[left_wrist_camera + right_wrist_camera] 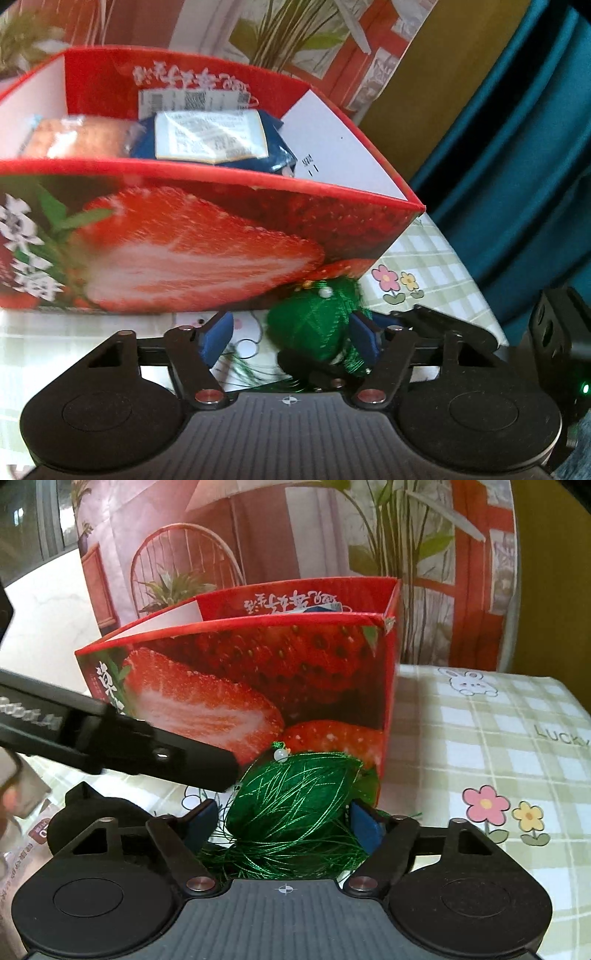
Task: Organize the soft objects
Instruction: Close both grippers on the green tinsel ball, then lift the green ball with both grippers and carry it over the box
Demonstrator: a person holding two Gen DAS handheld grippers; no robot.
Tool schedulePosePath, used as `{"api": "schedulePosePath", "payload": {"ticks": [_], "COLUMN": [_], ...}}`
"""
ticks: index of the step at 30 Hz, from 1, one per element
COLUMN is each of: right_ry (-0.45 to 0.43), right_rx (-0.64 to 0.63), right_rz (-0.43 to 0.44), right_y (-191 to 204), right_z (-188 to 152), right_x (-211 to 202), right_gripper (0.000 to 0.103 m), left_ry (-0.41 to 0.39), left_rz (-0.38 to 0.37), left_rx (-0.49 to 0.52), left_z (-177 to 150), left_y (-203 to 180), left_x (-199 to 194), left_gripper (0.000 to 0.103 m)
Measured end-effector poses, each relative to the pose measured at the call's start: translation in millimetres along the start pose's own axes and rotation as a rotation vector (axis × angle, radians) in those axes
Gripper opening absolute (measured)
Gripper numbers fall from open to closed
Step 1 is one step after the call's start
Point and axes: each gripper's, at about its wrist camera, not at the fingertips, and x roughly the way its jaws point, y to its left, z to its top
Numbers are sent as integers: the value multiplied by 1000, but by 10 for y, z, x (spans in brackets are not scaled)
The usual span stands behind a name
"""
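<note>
Where the checked tablecloth (491, 738) runs out to its right edge against a teal curtain (517, 147), the biggest thing on it is a red strawberry-printed box (207, 240), open at the top and standing just behind a green thread-wrapped ball (291, 801). The ball rests on the cloth against the foot of the box's front wall, with loose green strands trailing toward the cameras and a small white bead near its top.

Inside the box, seen from the left wrist, lie a blue packet (218, 140) with a white label and an orange-brown wrapped item (77, 138) beside it; blur hides what the latter is. From the right wrist only a sliver of the blue packet shows over the rim.

The right gripper (284, 823) stands partly open with the ball between its blue pads; the right pad lies at the ball's side, the left pad has a narrow gap, so a firm grasp cannot be confirmed. The left gripper (291, 336) is likewise partly open, the ball close against its right pad and clear space at its left pad. In the right wrist view a black finger of the left gripper crosses from the left edge to the ball's upper left.

Open cloth lies to the right of the box.
</note>
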Motion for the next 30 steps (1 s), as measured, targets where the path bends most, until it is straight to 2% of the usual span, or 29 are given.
{"api": "schedulePosePath", "payload": {"ticks": [4,10,14,20,30], "right_ry": [-6,-15,-44,-114,-260], "right_rx": [-9,-19,-24,-64,-172], "right_rz": [24,40,45,48,53], "right_y": [19,72,111,254,541], "right_z": [-21,-10,48,178,525], "right_x": [2,-16,-110,-355,-879], "right_gripper": [63,62,62,62,61], "left_ry": [19,17,-9,-70,-219], "left_rz": [-27,-37,-61,-96,-147], "left_rx": [-26,-25,-51,-37,-42], "left_z": [-16,-48,-54,-36,126], "left_y": [11,-2,36,-6,-57], "left_x": [109,112,-26,-322,-910], "left_gripper": [61,53,53,53,53]}}
